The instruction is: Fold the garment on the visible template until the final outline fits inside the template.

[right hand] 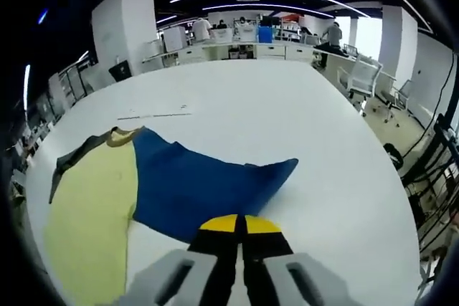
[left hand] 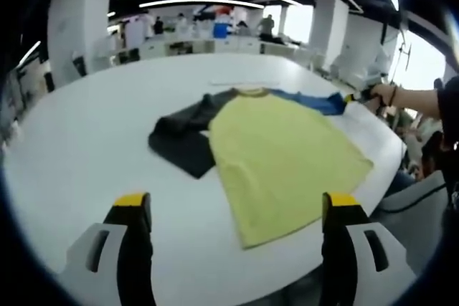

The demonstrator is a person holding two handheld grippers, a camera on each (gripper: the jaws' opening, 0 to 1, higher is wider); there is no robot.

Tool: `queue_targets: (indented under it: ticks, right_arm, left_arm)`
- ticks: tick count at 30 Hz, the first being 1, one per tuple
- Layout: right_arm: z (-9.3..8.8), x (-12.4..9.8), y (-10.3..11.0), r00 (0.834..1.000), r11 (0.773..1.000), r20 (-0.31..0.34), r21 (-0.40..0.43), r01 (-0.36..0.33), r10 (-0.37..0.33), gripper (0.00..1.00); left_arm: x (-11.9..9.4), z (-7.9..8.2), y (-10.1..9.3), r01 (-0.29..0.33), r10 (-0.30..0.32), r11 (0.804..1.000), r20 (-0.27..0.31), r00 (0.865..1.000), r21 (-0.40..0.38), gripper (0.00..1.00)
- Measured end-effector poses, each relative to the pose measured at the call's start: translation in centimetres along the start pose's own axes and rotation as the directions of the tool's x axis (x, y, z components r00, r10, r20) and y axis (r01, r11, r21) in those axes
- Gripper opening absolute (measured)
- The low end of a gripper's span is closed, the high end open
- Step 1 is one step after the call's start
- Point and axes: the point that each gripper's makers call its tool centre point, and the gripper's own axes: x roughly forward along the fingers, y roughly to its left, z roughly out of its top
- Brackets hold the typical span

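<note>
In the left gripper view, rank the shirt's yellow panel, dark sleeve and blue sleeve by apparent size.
1. yellow panel, clearly largest.
2. dark sleeve.
3. blue sleeve, though it lies farther from the camera, so its true size is unsure.

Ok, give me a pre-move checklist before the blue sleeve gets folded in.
1. Right gripper shut at the blue sleeve's edge: ok, though whether it has cloth, cannot tell.
2. Left gripper open and free, above the table: ok.
3. Yellow body lying flat: ok.
4. Dark sleeve flat: not ok, bunched.
5. Template outline around the garment: cannot tell.
6. Garment fully on the table: cannot tell, hem near the edge.
</note>
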Motion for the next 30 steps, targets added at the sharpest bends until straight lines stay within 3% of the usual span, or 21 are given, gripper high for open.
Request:
queue_targets:
  ticks: [17, 30]
  right_arm:
    - [3.9, 0.5, 7.0, 0.991, 0.991, 0.035, -0.05, -0.127, 0.129, 0.0]
    - [5.5, 1.2, 12.9, 0.978, 0.979, 0.027, -0.003, -0.205, 0.205, 0.0]
  left_arm:
    - [-0.5, 0.7, -0.6, 0.034, -0.033, 0.999, 0.045, 0.998, -0.026, 0.96]
    - [-1.0, 0.3, -0.9, 0.041, -0.039, 0.998, 0.045, 0.998, -0.037, 0.97]
